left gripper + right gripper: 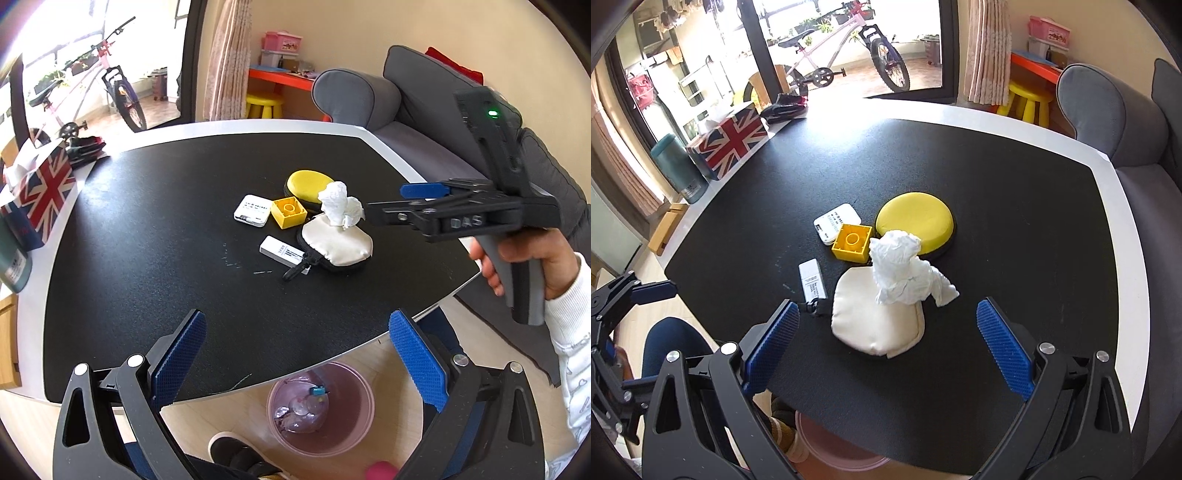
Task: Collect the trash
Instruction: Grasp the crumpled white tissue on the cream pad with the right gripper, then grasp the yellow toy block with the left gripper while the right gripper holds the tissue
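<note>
A crumpled white tissue lies on top of a cream zip pouch on the black table mat. My right gripper is open, its blue pads just short of the pouch and tissue, nothing between them. My left gripper is open and empty, hanging over the table's near edge above a pink trash bin on the floor that holds some clear wrappers.
Around the tissue lie a yellow round case, a yellow toy brick, a white card box and a white stick. A Union Jack tissue box and a teal bottle stand at the table's left edge. A grey sofa stands to the right.
</note>
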Tool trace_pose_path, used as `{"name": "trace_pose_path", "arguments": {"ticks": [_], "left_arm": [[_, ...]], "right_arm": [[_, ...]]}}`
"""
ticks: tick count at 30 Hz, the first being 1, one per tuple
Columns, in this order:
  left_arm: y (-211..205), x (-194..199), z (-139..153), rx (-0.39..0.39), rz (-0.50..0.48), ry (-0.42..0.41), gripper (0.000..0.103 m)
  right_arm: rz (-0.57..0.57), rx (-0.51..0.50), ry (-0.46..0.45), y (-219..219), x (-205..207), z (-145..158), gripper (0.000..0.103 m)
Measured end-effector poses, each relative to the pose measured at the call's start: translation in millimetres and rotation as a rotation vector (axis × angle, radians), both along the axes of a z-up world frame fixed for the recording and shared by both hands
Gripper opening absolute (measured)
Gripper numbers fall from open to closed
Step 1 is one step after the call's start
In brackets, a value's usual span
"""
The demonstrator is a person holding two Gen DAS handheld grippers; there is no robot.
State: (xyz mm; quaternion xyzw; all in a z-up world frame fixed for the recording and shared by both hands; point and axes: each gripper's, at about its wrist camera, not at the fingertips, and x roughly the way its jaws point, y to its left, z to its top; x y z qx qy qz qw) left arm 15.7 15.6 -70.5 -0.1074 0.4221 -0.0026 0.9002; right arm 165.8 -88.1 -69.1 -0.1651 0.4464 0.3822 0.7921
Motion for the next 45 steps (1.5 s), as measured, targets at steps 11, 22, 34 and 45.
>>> {"name": "trace_pose_path", "arguments": {"ticks": [11, 22, 34, 45], "left_arm": [[8, -2, -5, -0.007, 0.015, 0.010, 0.095], [13, 0, -7, -0.016, 0.020, 0.016, 0.095], [15, 19, -1, -0.007, 0.017, 0.007, 0.095], [16, 67, -2, -0.001, 0.025, 0.042, 0.095]], "right_arm": [[0.018, -0.060, 0.046, 28, 29, -31, 0.086], [0.022, -0.100, 0.053, 40, 36, -42, 0.022], [-0.027, -0.033, 0.038, 18, 27, -20, 0.015], [-0.067, -0.014, 0.019, -15, 9, -5, 0.015]]}}
